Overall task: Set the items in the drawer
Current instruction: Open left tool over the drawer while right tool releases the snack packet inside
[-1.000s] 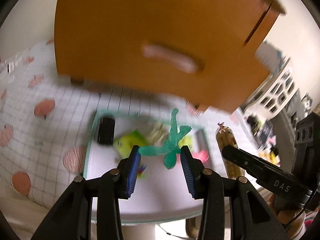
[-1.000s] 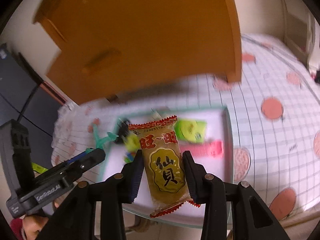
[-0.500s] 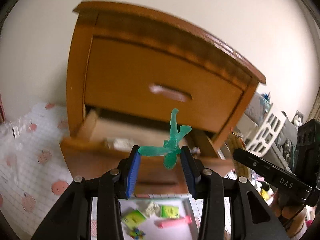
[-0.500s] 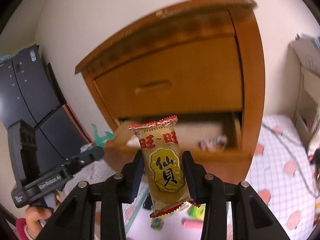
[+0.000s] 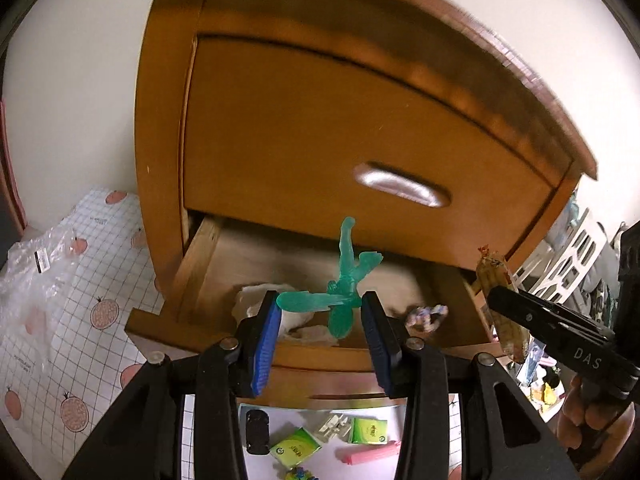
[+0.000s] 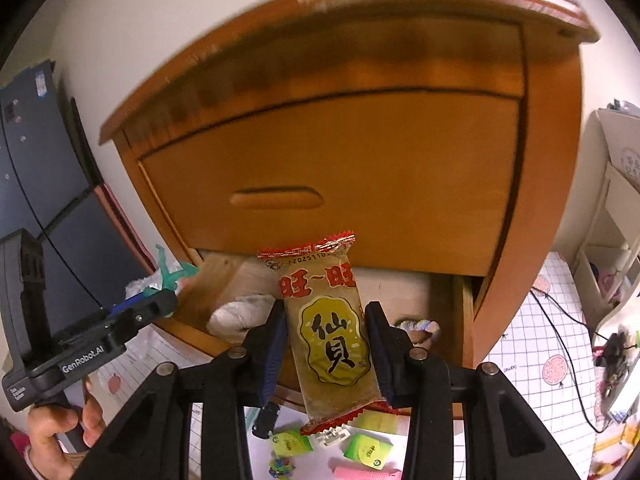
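My left gripper (image 5: 320,312) is shut on a green plastic figure (image 5: 340,284), held just in front of the open lower drawer (image 5: 208,264) of a wooden nightstand. My right gripper (image 6: 326,336) is shut on a yellow rice cracker packet (image 6: 328,328) with a red serrated top, held upright before the same open drawer (image 6: 416,288). The left wrist view shows that packet (image 5: 500,300) at the right. Inside the drawer lie a crumpled white item (image 6: 244,312) and a small pastel wrapped item (image 6: 418,326).
The upper drawer (image 5: 360,148) is closed. Below, a white tray (image 5: 360,432) holds green packets (image 5: 296,448), a black block (image 5: 256,432), a pink bar (image 5: 372,454) and other small things. A fruit-print grid cloth (image 5: 60,340) covers the surface. White shelves (image 6: 616,208) stand right.
Both grippers have risen from over the tray and moved closer to the nightstand; the open lower drawer now sits right behind the held figure and packet. Both holds are unchanged.
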